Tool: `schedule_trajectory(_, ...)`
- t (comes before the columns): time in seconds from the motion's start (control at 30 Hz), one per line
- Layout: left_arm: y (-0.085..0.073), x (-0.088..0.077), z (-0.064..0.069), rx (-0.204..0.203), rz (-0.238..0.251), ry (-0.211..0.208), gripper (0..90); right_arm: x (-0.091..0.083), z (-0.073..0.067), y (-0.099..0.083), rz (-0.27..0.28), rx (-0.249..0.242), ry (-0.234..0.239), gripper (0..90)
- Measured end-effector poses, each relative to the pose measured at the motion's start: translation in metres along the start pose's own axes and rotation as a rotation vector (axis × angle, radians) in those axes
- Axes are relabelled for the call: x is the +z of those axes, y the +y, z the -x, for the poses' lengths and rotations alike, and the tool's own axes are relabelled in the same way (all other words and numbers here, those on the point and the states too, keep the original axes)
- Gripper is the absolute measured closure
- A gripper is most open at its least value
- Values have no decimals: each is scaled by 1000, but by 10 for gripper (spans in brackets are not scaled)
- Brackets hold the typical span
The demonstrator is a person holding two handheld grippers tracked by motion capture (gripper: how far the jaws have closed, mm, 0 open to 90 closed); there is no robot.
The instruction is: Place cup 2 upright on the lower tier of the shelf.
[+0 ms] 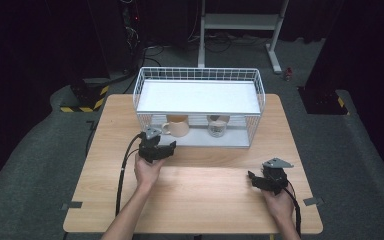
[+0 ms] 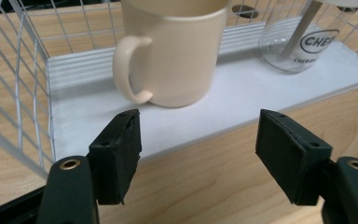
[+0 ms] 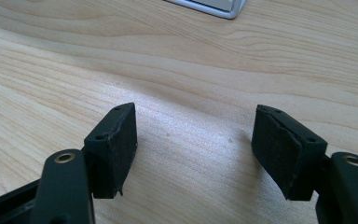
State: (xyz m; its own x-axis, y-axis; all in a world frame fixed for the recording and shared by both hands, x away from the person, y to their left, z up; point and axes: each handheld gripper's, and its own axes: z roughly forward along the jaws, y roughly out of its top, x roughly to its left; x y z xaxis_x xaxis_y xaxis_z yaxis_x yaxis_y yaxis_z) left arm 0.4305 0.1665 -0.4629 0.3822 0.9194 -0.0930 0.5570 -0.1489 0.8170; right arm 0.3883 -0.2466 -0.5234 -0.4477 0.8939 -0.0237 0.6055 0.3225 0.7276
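Cream ceramic mug (image 2: 175, 51): cylindrical, glossy, looped handle; upright on wire rack (image 1: 147, 87) lower shelf, just beyond left gripper (image 2: 200, 140) fingers, spread apart, empty. Right gripper (image 3: 196, 144) fingers apart over wood-grain worktop (image 3: 191, 70).

Cream mug (image 2: 175, 51); white wire basket (image 1: 200, 75); light wood-grain table (image 1: 205, 195).

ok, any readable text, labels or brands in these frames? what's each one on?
"CHE": large letters inside an oval on the clear glass jar, cut off at the edge of the left gripper view.
"CHERIS": smaller line under the oval on the same jar, also cut off; the last letters are uncertain.
Cream mug: plain, no print on the side shown.
High view: the jar's print is too small to read.
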Motion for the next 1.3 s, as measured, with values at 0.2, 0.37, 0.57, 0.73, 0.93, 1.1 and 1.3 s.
schedule_trajectory(0.2, -8, -10, 2, 6, -2, -8, 309, 0, 0, 0, 0, -2, 0, 312)
schedule_trajectory(0.37, -13, -23, 2, 16, 6, -5, 307, 0, 0, 0, 1, -4, 0, 313)
schedule_trajectory(0.57, -23, -34, 1, 14, 13, -4, 306, 0, -1, 0, -1, 0, 0, 313)
schedule_trajectory(0.73, -37, -43, 1, 16, 11, -3, 304, 0, 0, 0, -2, -1, 4, 313)
schedule_trajectory(0.93, -48, -49, -1, 13, 21, 1, 303, 0, 0, 0, -2, 0, 4, 313)
schedule_trajectory(1.1, -59, -55, -3, 14, 19, 9, 301, 0, -1, 0, -2, 4, 3, 313)
schedule_trajectory(1.3, -69, -57, -4, 6, 15, 15, 297, 0, -1, 0, -1, 0, 3, 312)
